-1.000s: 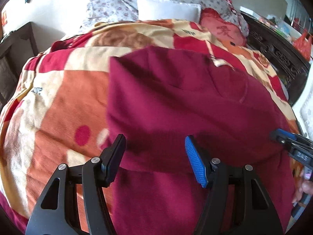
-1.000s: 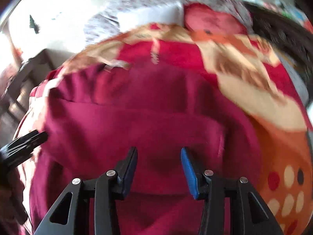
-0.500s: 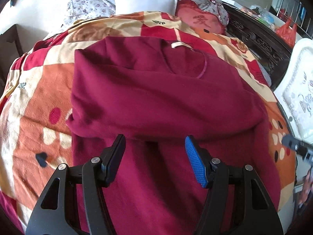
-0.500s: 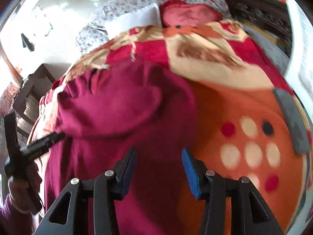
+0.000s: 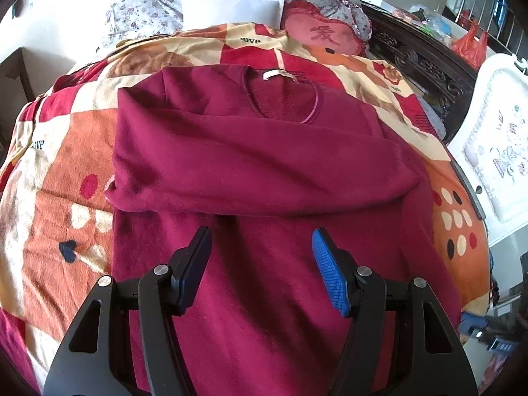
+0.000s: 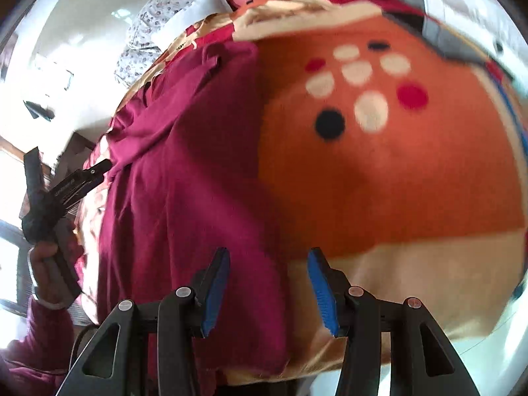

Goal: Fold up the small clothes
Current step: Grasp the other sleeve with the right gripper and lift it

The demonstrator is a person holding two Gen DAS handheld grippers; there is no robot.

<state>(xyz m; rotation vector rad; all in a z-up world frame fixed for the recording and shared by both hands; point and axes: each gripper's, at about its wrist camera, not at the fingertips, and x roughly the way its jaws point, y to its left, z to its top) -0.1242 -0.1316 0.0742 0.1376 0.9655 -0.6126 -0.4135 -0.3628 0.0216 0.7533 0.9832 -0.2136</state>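
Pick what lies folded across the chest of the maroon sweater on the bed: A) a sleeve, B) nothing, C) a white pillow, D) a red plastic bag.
A: in the left wrist view a sleeve lies folded across the sweater below the neckline.

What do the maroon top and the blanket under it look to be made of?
Maroon top: probably soft fleece or brushed knit, matte and slightly fuzzy, draping in thick rounded folds. Patterned blanket: plush fleece, judging by its visible short nap and printed blocks.

The left gripper [image 5: 260, 264] hovers open-jawed above the maroon sweater [image 5: 264, 165] on the blanket [image 5: 59, 198].
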